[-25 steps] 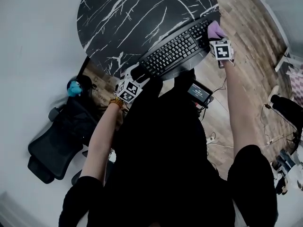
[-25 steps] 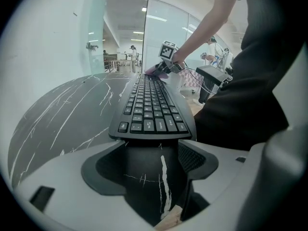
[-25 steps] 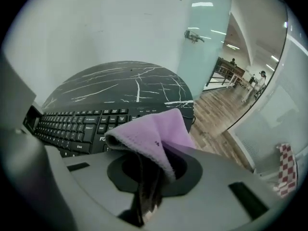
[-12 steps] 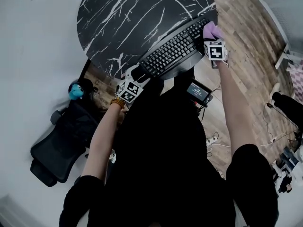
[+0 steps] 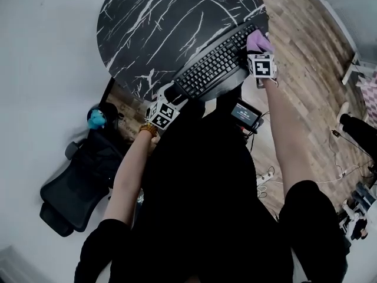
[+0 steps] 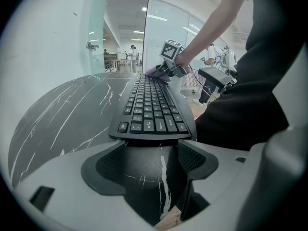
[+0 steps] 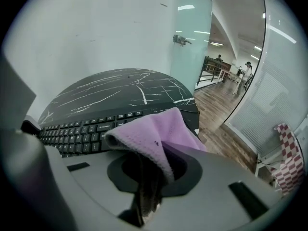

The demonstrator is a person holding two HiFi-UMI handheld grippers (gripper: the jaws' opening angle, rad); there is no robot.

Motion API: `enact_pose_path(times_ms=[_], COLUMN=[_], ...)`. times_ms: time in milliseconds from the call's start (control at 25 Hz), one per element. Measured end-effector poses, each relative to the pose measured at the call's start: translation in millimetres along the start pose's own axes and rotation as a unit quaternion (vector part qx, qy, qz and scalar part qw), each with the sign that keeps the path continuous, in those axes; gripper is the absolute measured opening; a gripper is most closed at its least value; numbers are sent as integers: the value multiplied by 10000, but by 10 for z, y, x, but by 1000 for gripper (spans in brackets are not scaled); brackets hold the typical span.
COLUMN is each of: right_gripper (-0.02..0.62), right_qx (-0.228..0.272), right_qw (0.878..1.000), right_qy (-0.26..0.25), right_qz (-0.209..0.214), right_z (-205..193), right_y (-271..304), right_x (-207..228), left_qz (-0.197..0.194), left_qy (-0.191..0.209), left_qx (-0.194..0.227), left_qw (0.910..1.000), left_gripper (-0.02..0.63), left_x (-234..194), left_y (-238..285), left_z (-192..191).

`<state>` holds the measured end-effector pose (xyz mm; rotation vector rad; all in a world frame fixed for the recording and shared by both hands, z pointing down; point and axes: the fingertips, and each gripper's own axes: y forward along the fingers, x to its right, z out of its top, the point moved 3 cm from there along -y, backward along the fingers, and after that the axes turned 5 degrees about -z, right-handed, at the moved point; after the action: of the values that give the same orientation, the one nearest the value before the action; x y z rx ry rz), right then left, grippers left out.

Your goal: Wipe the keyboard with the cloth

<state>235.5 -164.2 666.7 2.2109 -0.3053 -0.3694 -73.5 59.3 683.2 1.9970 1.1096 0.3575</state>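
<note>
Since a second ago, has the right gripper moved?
Yes. The right gripper with the cloth slid slightly left along the keyboard, from its right end inward.

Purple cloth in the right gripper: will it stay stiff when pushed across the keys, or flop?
Probably floppy: the purple cloth drapes in soft folds out of the right gripper, which pinches it. Likely light, since the free fold holds itself up over the keyboard. Its fuzzy nap suggests it will drag rather than slip.
</note>
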Motion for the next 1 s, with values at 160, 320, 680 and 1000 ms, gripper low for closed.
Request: enact_pose_path(times_ms=[160,320,680,1000], right_gripper=[58,58,58,58], right_qx=[-51,-50,59,48], right_qw=[9999,9996,9979,9975], right_qy=[155,267,596,681], right_qz=[-29,-3,231,193], right_z=[1,0,-20,-62], right_y=[-23,-20,-103,-165], right_x=[13,6,-203,-387], left_qz=[-14,-24,-35,-44], left_qy=[-11,-5,-22,-37], left_qx=[-12,-22,0,47], left_qw=[10000,10000,10000,10000], left_gripper=[327,327,327,327], left_x=[4,7,-1,2], left_y=[1,5,10,13], left_z=[5,6,11,13])
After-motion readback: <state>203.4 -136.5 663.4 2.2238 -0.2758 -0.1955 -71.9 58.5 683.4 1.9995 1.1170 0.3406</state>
